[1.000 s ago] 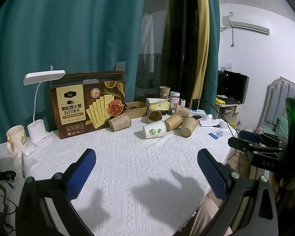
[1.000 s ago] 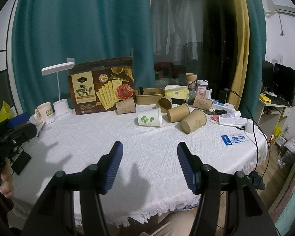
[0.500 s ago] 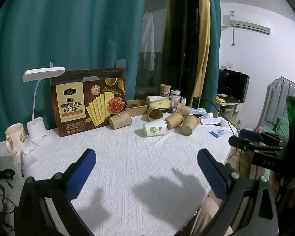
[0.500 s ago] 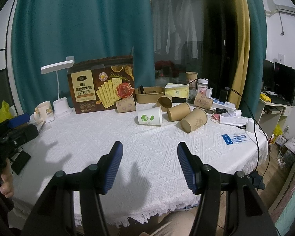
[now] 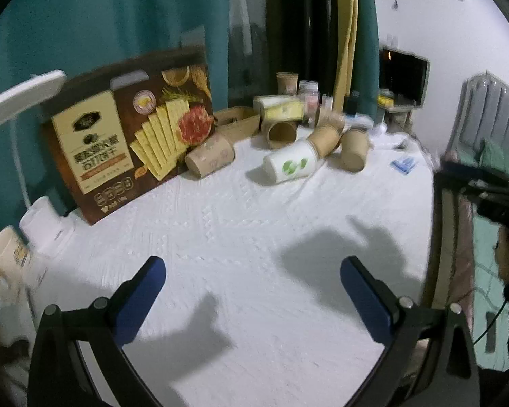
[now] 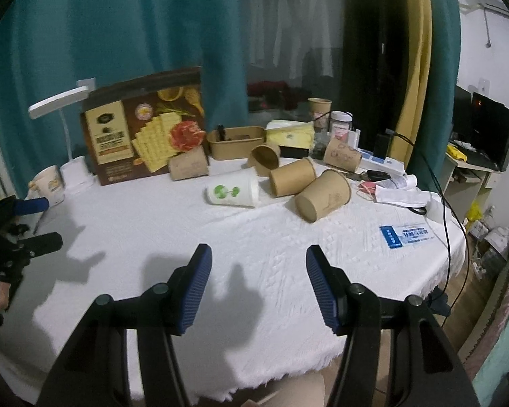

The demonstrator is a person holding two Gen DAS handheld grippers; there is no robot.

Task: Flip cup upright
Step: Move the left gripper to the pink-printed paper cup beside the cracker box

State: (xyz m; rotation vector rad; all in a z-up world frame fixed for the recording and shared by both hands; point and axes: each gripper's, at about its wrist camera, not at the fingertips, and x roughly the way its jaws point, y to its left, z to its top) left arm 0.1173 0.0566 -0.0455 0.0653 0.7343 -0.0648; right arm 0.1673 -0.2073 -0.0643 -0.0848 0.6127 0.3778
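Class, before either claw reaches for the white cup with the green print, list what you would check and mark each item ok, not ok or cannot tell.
1. White cup with green print lies on its side, ready for flipping: ok.
2. Right claw empty, jaws apart: ok.
3. Left claw empty, jaws wide apart: ok.
4. Bare tablecloth between claws and cup, nothing in the way: ok.
5. Gap between the white cup and the nearest brown paper cup: cannot tell, they lie very close.
6. Left wrist view sharp enough for aiming: not ok, blurred.
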